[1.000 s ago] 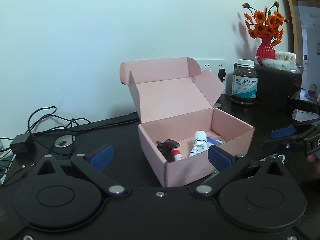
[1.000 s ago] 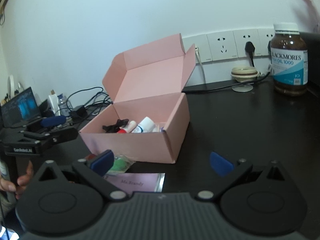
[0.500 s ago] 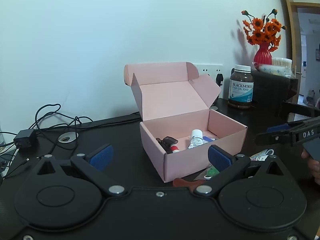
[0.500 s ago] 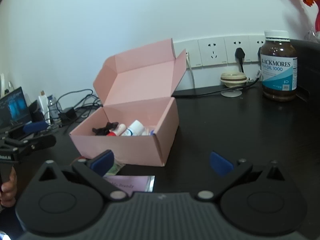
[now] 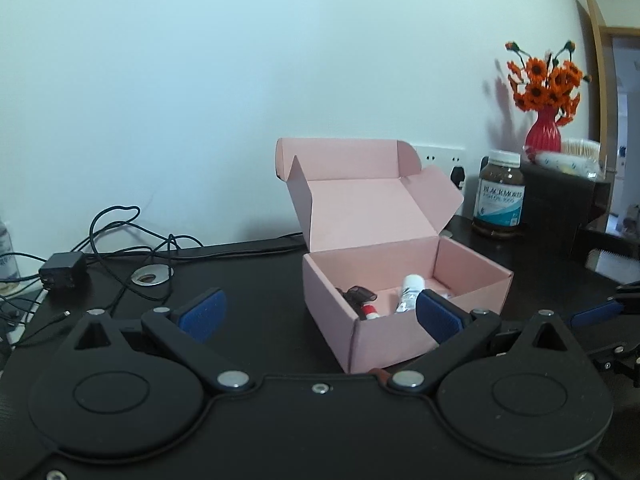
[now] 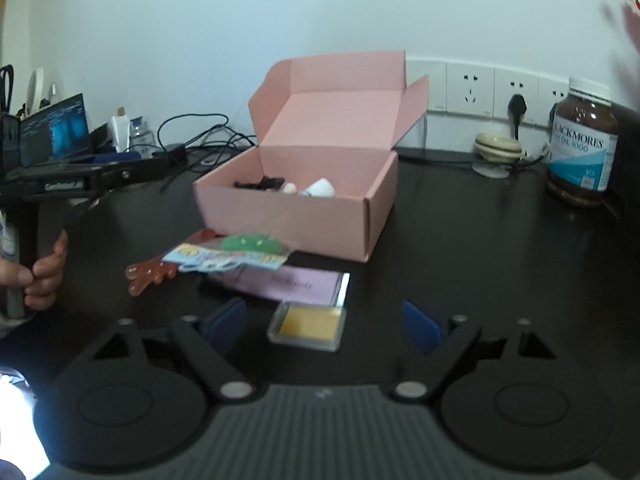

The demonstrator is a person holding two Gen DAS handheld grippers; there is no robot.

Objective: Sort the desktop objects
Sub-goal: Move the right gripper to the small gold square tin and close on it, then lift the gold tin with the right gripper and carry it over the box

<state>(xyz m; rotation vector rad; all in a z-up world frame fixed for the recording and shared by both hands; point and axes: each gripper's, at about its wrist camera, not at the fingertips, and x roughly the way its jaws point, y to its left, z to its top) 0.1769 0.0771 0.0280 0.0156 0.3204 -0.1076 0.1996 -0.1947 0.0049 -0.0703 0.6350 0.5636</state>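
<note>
An open pink box (image 5: 394, 332) stands mid-desk with its lid up, holding a black clip (image 5: 357, 294), a white tube (image 5: 410, 292) and a red-capped item. My left gripper (image 5: 320, 314) is open just short of the box's near left corner, holding nothing. In the right wrist view the pink box (image 6: 304, 210) has loose things in front of it: an orange sticky hand toy (image 6: 150, 274), a green piece (image 6: 250, 243), a colourful packet (image 6: 224, 259), a purple card (image 6: 288, 284) and a small yellow pad case (image 6: 308, 324). My right gripper (image 6: 324, 326) is open, the case lying between its fingers.
A brown supplement bottle (image 6: 580, 148) stands at the right by the wall sockets (image 6: 492, 90). A red vase of orange flowers (image 5: 544, 136) sits on a dark cabinet. Cables and an adapter (image 5: 64, 268) lie at the left. A hand (image 6: 44, 272) holds the left gripper (image 6: 136, 164).
The right gripper has pulled back and tipped down, bringing the loose items and the yellow case into view. The left gripper has shifted left of the box. Both stay open.
</note>
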